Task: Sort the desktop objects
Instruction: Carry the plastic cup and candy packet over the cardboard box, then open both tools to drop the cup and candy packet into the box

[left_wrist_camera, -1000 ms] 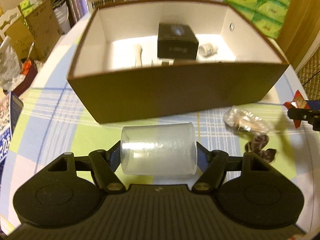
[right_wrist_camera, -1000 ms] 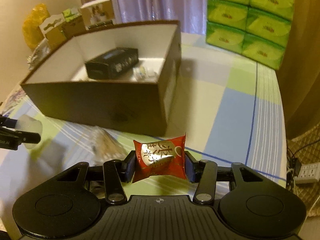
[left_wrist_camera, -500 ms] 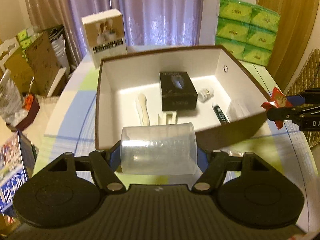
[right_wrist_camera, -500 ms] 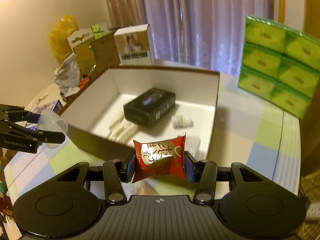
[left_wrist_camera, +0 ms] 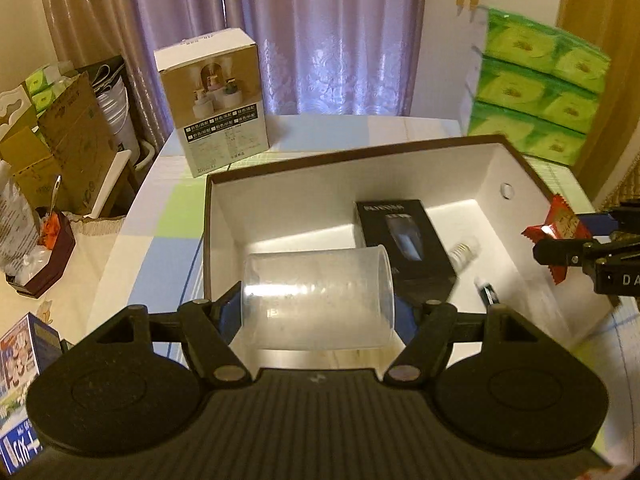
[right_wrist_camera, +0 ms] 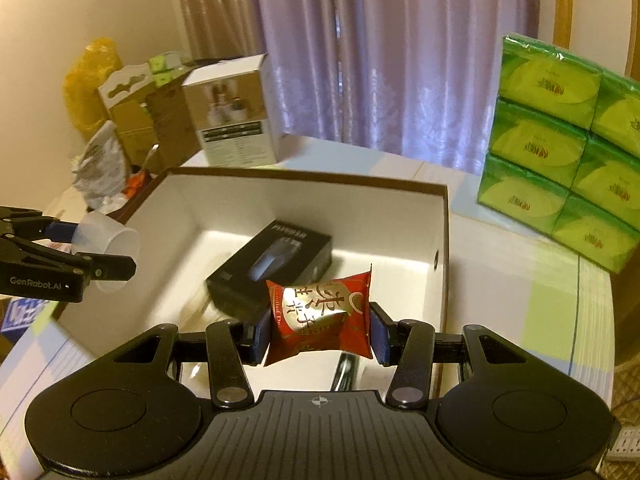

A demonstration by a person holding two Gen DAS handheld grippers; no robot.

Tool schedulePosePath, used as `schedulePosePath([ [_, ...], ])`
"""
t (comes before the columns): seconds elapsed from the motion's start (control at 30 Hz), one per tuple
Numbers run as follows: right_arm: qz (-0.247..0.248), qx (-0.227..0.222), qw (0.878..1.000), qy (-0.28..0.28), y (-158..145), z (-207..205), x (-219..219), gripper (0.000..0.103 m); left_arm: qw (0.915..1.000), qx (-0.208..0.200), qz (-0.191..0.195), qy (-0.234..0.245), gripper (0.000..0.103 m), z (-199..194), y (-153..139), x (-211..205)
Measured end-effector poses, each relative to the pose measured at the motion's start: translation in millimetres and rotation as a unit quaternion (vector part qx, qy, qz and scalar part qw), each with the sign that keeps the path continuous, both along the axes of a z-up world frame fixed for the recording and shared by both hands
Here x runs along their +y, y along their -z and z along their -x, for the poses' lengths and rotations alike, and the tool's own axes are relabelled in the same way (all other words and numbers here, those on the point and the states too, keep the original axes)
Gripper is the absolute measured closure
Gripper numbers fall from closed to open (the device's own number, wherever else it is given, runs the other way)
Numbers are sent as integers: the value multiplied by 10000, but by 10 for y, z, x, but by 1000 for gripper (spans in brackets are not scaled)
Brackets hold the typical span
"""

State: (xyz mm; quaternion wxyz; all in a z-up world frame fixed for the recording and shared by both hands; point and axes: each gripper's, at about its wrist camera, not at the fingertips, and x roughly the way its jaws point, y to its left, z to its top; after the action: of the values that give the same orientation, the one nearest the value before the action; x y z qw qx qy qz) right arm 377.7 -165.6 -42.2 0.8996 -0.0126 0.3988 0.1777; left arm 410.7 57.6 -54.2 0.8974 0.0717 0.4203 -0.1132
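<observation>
curtain (left_wrist_camera: 320, 32) purple, behind table | green tissue packs (right_wrist_camera: 560, 152) stacked right | cardboard boxes (left_wrist_camera: 60, 140) left

my left hand-held gripper (left_wrist_camera: 318, 312) is level, pointing forward, jaws closed in from both sides on a clear plastic cup (left_wrist_camera: 316, 298) lying sideways between the blue pads. in the right wrist view it enters from the left edge, raised in the air. my right hand-held gripper (right_wrist_camera: 320, 330) is also level, jaws pinched on a red snack packet (right_wrist_camera: 320, 322), pads pressing its two side edges. in the left wrist view it reaches in from the right edge, at about the same height.
</observation>
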Motion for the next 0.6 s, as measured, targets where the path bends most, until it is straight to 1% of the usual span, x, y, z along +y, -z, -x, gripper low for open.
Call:
schedulePosePath([
  [0.27,109,26,9997,235,127,-451,80,57,9999,81,-126,47,34,-544,194,-87],
  [0.6,287,120,9992,262,317,-738,113,57,9991,253,-292,200,34,-943,484,-261],
])
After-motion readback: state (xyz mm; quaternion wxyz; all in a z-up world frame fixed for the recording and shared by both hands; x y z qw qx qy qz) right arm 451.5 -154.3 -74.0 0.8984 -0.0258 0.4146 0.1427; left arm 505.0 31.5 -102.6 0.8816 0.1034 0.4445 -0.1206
